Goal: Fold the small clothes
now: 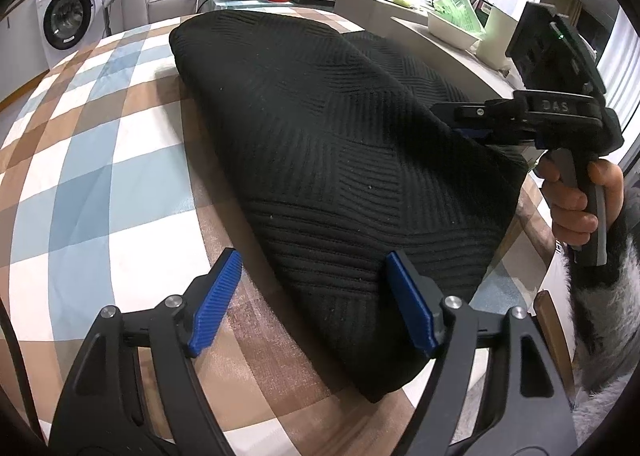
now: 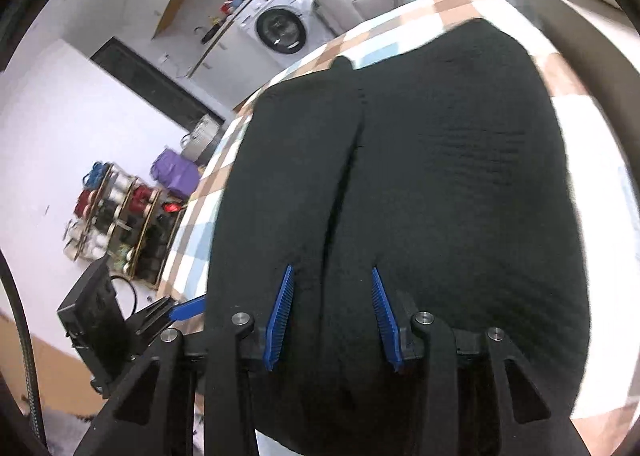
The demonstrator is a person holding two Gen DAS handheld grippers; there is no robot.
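Folding a soft black knit garment (image 1: 320, 160), lying on the checked cloth (image 1: 100, 144) under both my tongs.

My left tongs (image 1: 316, 304) are spread at its near edge; my right tongs (image 2: 332, 316), part-spread, straddle a limp ridge, pinching nothing. It looks thick and floppy; I'd grip hems.

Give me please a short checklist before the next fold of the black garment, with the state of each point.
1. Black garment lies on the checked tablecloth: ok.
2. Left gripper open, nothing pinched: ok.
3. Right gripper open above the fabric, pads not pressing: ok.
4. Garment free of other objects: ok.
5. Garment flat, no bulge: not ok, a crease runs along it.
6. Near hem fully on the table: cannot tell.
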